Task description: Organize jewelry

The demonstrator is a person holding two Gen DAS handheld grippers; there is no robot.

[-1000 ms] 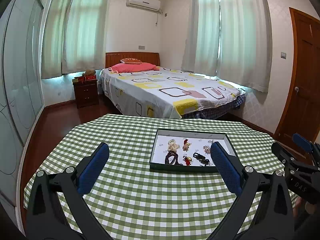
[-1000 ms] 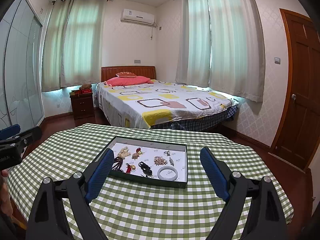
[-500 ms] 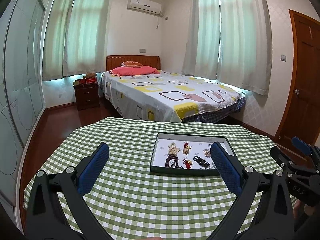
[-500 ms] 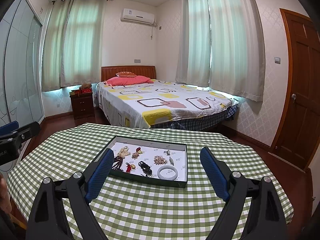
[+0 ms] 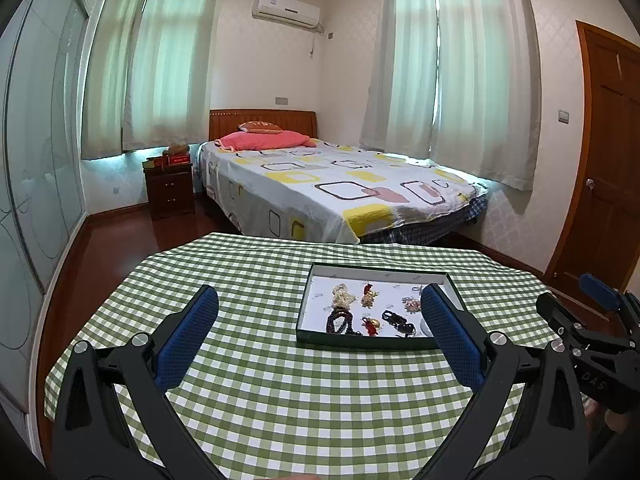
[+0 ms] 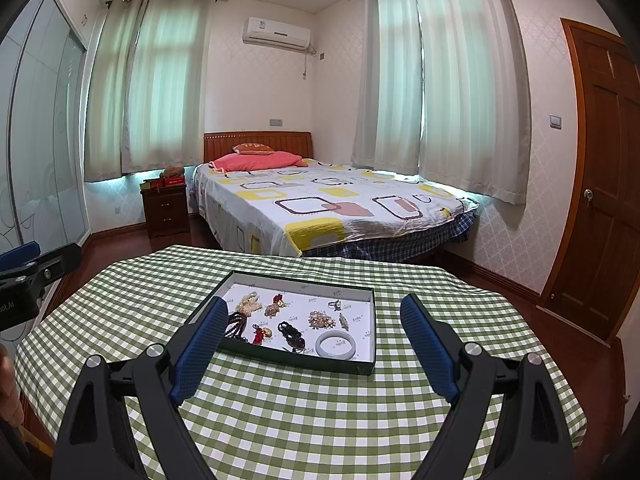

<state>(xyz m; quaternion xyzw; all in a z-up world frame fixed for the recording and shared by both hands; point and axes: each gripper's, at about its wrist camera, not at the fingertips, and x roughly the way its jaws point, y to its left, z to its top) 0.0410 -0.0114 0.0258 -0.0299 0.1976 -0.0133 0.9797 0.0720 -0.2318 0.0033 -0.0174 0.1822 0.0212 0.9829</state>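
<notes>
My left gripper [image 5: 320, 332] rose slightly; both it and right gripper [image 6: 314, 340] hang spread, holding nothing, jewelry inside tray [image 6: 304, 361]

Cloth at 6 o'clock: the green checked tablecloth [image 6: 320, 420] lies bare from the near edge to the tray.
Tray wall: the dark rim of the tray [image 6: 294, 356] stands up at 12 o'clock, a low wall in front of the jewellery.
Inside the tray: pieces crowd 9 o'clock; the white bangle [image 6: 335, 345] sits at 5 o'clock, white floor bare around 3.
Left of tray: open cloth [image 5: 224, 280] toward 9 o'clock.
Right side: right gripper [image 5: 576, 304] hangs at 3 o'clock, apart from the tray.
</notes>
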